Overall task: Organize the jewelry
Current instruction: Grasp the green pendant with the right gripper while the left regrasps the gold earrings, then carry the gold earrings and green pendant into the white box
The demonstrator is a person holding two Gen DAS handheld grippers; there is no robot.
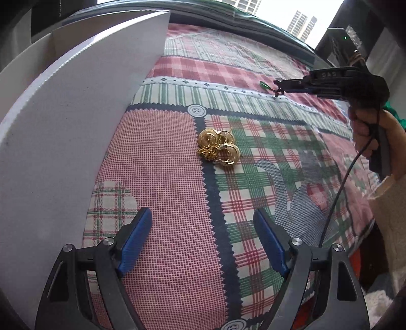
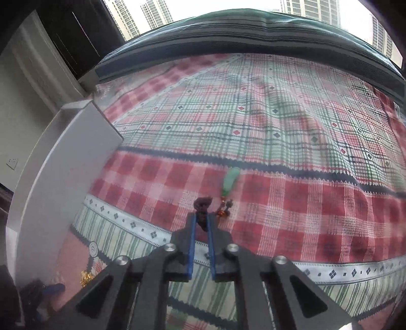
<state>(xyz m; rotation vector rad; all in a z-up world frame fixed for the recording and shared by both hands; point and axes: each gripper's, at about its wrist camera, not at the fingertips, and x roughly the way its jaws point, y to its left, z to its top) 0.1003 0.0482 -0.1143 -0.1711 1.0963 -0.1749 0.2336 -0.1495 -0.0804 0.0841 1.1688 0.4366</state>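
Where the plaid bedspread [image 1: 172,182] turns to a pink checked patch, a tangled heap of gold jewelry [image 1: 218,147] lies on the bed, ahead of the left claw [image 1: 203,243] and clear of it. Left claw released: blue pads spread wide, nothing between them, hovering above the cloth. White foam board [image 1: 63,132] stands upright on the left side of the bed, close beside that claw.

Right claw [image 2: 201,222] clenched, its blue pads nearly together on a dark knotted cord [image 2: 203,205] that sticks out past the tips. From the cord hangs a green pendant [image 2: 230,180] with small orange beads [image 2: 222,212], blurred in the right wrist view. From the left wrist view the same claw is seen side-on farther up the bed, the pendant [image 1: 264,85] dangling at its tip above a red-checked band. A hand [image 1: 365,132] grips its handle; a black cable [image 1: 337,193] trails down from it.

Window with tower blocks [image 2: 312,7] beyond the bed.
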